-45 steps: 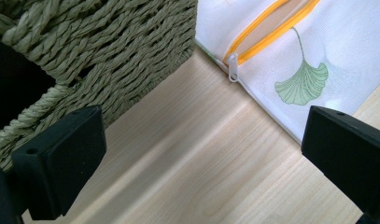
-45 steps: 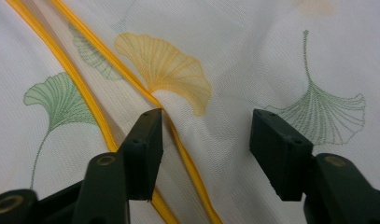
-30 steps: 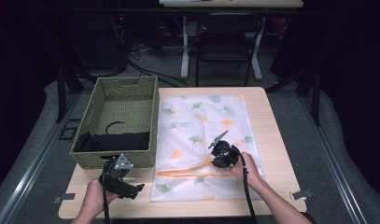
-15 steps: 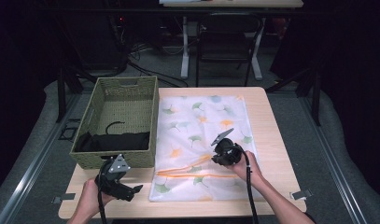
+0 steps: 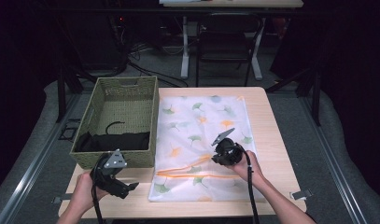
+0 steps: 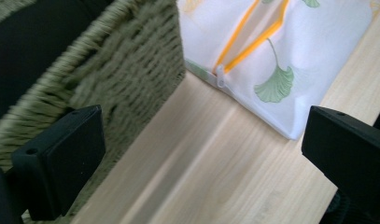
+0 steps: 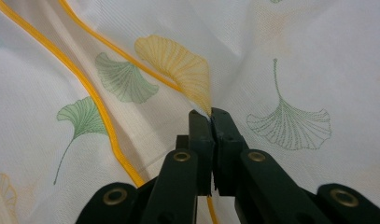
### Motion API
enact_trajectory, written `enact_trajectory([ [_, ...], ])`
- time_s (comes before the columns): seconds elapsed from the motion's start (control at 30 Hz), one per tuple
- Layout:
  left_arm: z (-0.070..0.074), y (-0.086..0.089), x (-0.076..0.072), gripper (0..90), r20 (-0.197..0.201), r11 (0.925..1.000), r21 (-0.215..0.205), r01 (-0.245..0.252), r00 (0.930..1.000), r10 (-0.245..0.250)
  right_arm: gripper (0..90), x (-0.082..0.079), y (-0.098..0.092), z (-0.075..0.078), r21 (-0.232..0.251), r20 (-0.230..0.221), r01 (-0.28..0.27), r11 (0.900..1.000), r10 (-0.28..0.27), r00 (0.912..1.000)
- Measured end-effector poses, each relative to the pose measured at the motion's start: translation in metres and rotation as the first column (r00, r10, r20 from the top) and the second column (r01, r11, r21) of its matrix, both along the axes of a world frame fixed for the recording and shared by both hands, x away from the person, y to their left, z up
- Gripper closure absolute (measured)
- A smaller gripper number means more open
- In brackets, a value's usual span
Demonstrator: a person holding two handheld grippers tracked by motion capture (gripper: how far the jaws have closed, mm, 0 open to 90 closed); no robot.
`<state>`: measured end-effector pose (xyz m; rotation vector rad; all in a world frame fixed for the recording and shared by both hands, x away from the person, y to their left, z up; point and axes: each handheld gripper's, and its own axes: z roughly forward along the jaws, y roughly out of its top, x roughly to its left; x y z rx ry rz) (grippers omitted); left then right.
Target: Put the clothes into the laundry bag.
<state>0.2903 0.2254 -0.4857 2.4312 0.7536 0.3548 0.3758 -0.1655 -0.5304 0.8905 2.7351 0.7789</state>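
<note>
the white mesh bag [image 5: 204, 144], printed with green and yellow leaves, lies flat on the wooden table [image 5: 271, 135], just right of the woven green basket [image 5: 124, 100]. its orange zip [image 5: 187, 169] runs across the near end, and the two zip lines spread apart toward the right.

the right gripper [image 7: 211, 116] sits on the bag near the zip's right end, jaws pressed together on a pinch of the mesh, which puckers up where they bite. in the high view the gripper's body [image 5: 227, 151] covers that spot, so the pinch itself reads from the right gripper view.

the left gripper [image 5: 131, 186] hangs over bare table at the near left, in front of the basket, with its jaws wide apart and nothing between them. its own view is blurred along the basket wall [image 6: 127, 70]; the bag's near left corner and the small white zip pull [image 6: 220, 77] show beyond.

something black [image 5: 113, 140] lies in the basket's near end; what it is i cannot tell. both forearms are cut off by the bottom edge.
</note>
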Motion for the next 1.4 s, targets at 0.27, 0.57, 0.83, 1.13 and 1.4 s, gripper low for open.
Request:
enact_trajectory([
  [0.27,0.017,0.002,0.010,0.0,0.013,0.9969,0.079,-0.001,0.9999,0.000,88.4,0.001,-0.001,0.001,0.003,-0.003,-0.010,1.000,0.010,0.9999],
  [0.57,0.035,0.010,0.026,0.0,0.059,0.9985,0.054,-0.009,0.9983,0.006,88.3,0.000,-0.002,0.002,0.001,0.002,-0.017,1.000,0.017,0.9999],
  [0.83,0.047,0.017,0.040,0.0,0.064,0.9991,0.041,-0.005,0.9980,0.002,88.3,-0.001,-0.002,0.003,0.003,0.006,-0.009,1.000,0.009,0.9999],
  [1.13,0.053,0.019,0.055,0.0,0.061,0.9990,0.044,0.012,0.9980,-0.015,88.4,-0.001,-0.002,0.003,0.005,0.016,-0.016,1.000,0.016,0.9997],
  [1.4,0.061,0.020,0.069,0.0,0.048,0.9968,0.076,0.025,0.9984,-0.028,88.4,-0.002,-0.002,0.003,0.000,0.020,-0.018,1.000,0.018,0.9997],
])
